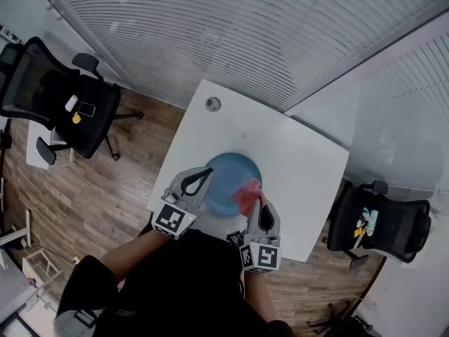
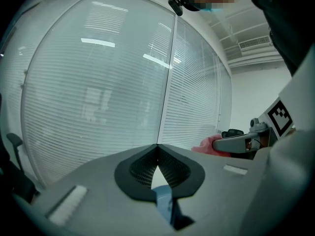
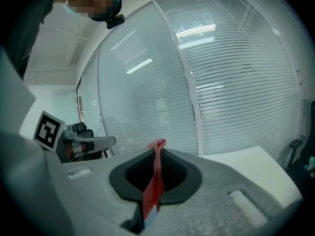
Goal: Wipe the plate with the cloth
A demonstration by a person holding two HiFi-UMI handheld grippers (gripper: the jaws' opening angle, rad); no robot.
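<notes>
1. Plate (image 1: 228,174) in the head view lies on the white tabletop (image 1: 302,167), near its front edge. The left gripper (image 1: 208,172) has the plate's left rim, and the right gripper (image 1: 261,199) holds the red cloth (image 1: 247,194) over its right side.
2. Left gripper view: the jaws are pressed together on the blue rim. This pinch should be firm, or the plate will likely slide under the wipe.
3. Right gripper view: the jaws are pinching a thin fold of cloth. Press the loose part flat and sweep in overlapping arcs, lightly, so the fold doesn't pull free.
</notes>
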